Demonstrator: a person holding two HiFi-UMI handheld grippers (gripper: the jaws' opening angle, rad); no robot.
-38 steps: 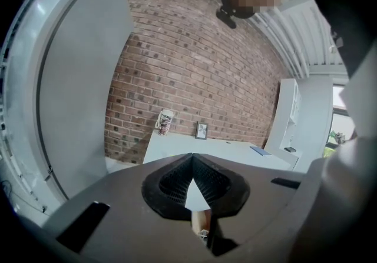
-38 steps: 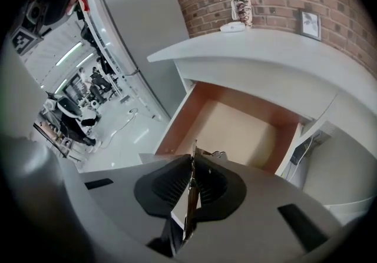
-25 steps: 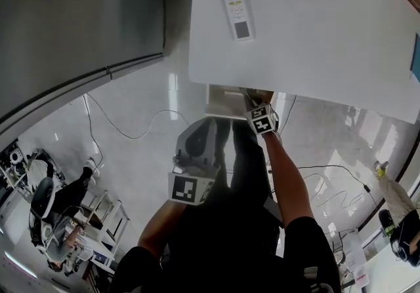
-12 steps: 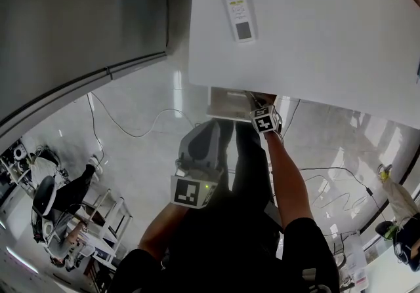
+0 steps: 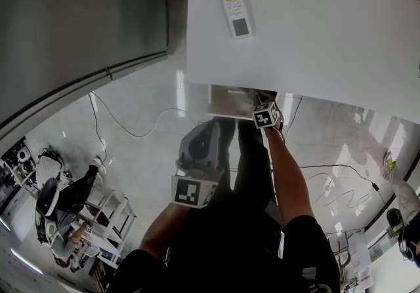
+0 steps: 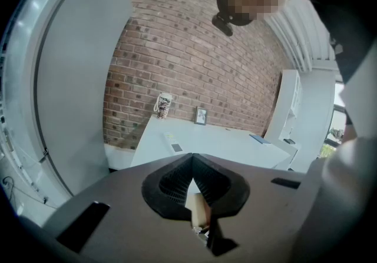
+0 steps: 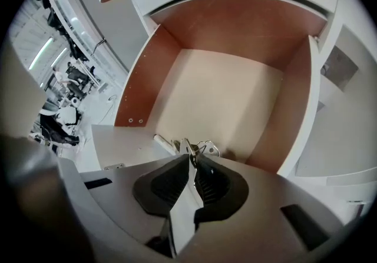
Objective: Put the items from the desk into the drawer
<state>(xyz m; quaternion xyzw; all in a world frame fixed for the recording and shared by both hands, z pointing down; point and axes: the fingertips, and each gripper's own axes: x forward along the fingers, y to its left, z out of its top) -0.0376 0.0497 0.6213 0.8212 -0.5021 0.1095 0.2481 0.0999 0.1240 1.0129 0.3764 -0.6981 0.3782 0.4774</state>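
Observation:
A white remote (image 5: 235, 2) lies on the white desk (image 5: 328, 42) near its left edge. Below the desk's front edge a drawer (image 5: 228, 101) stands pulled out. My right gripper (image 5: 260, 97) reaches into it. In the right gripper view the drawer's pale floor (image 7: 230, 97) is bare, and the right gripper (image 7: 191, 159) is shut on a bunch of keys (image 7: 189, 147) just above the drawer's front lip. My left gripper (image 5: 209, 126) hangs shut and empty over the floor in front of the drawer. The left gripper (image 6: 192, 163) points at the desk, where the remote (image 6: 172, 142) shows.
On the desk's far side, against a brick wall, stand a cup (image 6: 163, 105) and a small picture frame (image 6: 201, 115); a blue book (image 6: 259, 138) lies to the right. A tall grey cabinet (image 5: 72, 29) stands left of the desk. Cables (image 5: 131, 133) trail over the glossy floor.
My right gripper with the keys has edged a little further up toward the drawer. The left gripper has stayed about where it was.

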